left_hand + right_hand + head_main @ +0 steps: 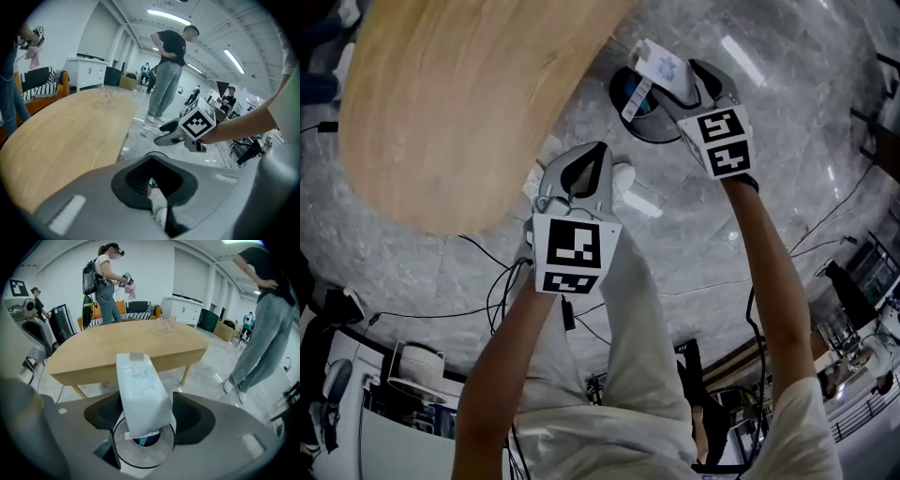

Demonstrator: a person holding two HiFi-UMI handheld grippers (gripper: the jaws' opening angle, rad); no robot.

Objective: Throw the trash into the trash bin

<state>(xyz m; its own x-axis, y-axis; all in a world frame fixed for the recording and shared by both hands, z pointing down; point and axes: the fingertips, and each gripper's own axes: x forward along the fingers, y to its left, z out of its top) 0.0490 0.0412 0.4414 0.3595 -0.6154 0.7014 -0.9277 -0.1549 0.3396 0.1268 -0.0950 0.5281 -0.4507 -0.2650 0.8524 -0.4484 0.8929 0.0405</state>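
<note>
Your right gripper point(147, 420) side-pinches light, crushable white paper carton point(140, 394) over round grey trash bin point(126, 451); left gripper point(153, 178) closed, empty.

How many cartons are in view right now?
1: a white carton held in the right claw, over the trash bin opening. Others may be hidden inside the bin.

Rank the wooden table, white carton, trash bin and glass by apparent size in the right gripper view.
1. wooden table
2. white carton, though nearness to the camera inflates it
3. trash bin, partly covered by the carton
4. glass
</note>
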